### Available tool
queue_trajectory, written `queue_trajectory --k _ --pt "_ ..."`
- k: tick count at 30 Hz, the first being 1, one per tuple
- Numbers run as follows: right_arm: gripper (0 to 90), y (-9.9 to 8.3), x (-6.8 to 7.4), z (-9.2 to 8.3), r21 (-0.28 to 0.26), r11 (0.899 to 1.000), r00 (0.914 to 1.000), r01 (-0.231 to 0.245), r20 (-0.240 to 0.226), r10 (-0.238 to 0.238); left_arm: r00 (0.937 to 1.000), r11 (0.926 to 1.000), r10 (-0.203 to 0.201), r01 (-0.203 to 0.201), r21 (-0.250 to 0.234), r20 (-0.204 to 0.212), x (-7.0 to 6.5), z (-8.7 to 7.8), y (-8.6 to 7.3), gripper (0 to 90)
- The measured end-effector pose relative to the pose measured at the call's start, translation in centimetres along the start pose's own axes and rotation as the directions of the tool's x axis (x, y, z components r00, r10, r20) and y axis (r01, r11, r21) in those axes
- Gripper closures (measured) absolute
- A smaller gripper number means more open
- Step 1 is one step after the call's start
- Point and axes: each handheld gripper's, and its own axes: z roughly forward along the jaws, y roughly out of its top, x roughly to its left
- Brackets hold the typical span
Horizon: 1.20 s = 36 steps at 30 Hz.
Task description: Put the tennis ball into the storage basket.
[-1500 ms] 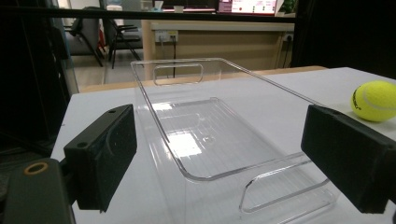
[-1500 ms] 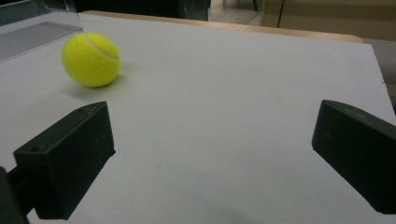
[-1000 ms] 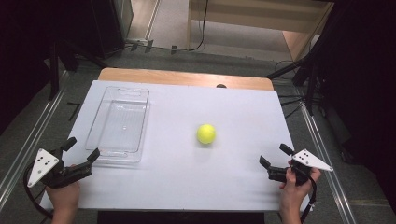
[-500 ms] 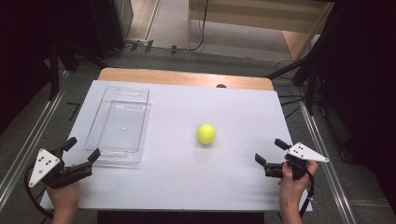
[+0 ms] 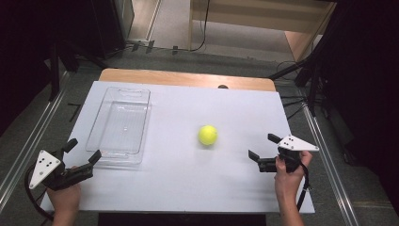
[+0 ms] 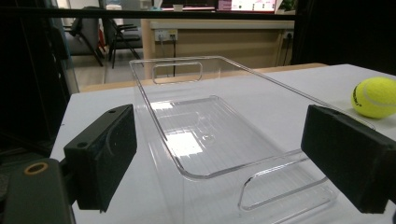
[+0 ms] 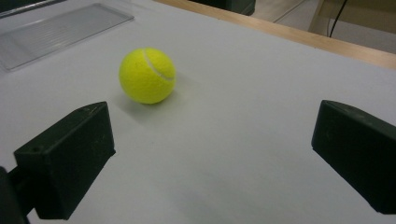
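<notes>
A yellow-green tennis ball [image 5: 207, 135] rests on the white tabletop [image 5: 188, 188] right of centre; the ball [image 7: 147, 75] lies ahead and left of my right jaws, and the ball [image 6: 375, 97] appears at the right edge of the left gripper view. A clear plastic tray [image 5: 120, 125] lies empty on the table's left side. My left gripper [image 5: 83, 150] is open near the front left corner, pointing at the tray's [image 6: 210, 135] near end. My right gripper [image 5: 264, 146] is open at the front right, held above the table a short way right of the ball.
A wooden strip [image 5: 188, 79] borders the table's far edge. Metal rails [image 5: 28, 146] run along the floor on both sides, and cables [image 5: 291, 101] lie at the back right. Bare tabletop [image 7: 233, 154] stretches between the right jaws.
My right gripper has moved forward and slightly left, closer to the ball. The left gripper has stayed almost still.
</notes>
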Motion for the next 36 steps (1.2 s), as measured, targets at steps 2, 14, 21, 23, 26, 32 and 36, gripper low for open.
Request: queue_trajectory --k 2,14,21,23,26,32,36 --pt "0.0 0.4 0.1 0.3 0.010 1.000 1.0000 0.007 -0.007 -0.007 1.0000 1.0000 0.002 -0.002 -0.001 0.002 0.0 0.0 0.0 11.0" --pt "0.0 1.9 0.2 2.1 0.052 0.998 0.9995 0.019 -0.026 -0.018 1.0000 1.0000 0.002 -0.002 -0.001 0.004 0.0 0.0 0.0 11.1" --pt "0.0 2.7 0.3 2.9 0.081 0.996 0.9991 0.020 -0.039 -0.017 1.0000 1.0000 -0.001 0.001 -0.003 0.005 -0.1 0.1 0.0 11.1" --pt "0.0 3.0 0.3 3.1 0.087 0.996 0.9991 0.025 -0.037 -0.022 1.0000 1.0000 0.001 -0.001 -0.002 0.005 -0.1 0.1 0.0 11.1" --pt "0.0 3.3 0.4 3.5 0.099 0.995 0.9989 0.032 -0.038 -0.028 1.0000 1.0000 0.002 -0.002 0.000 0.005 -0.1 0.1 0.0 11.1" --pt "0.0 4.0 0.6 4.3 0.121 0.992 0.9982 0.048 -0.041 -0.043 1.0000 1.0000 0.000 0.000 -0.001 0.005 -0.1 0.1 0.0 11.0" --pt "0.0 4.3 0.7 4.8 0.134 0.990 0.9979 0.051 -0.047 -0.045 1.0000 1.0000 0.002 -0.002 0.002 0.004 -0.1 0.0 0.0 11.0"
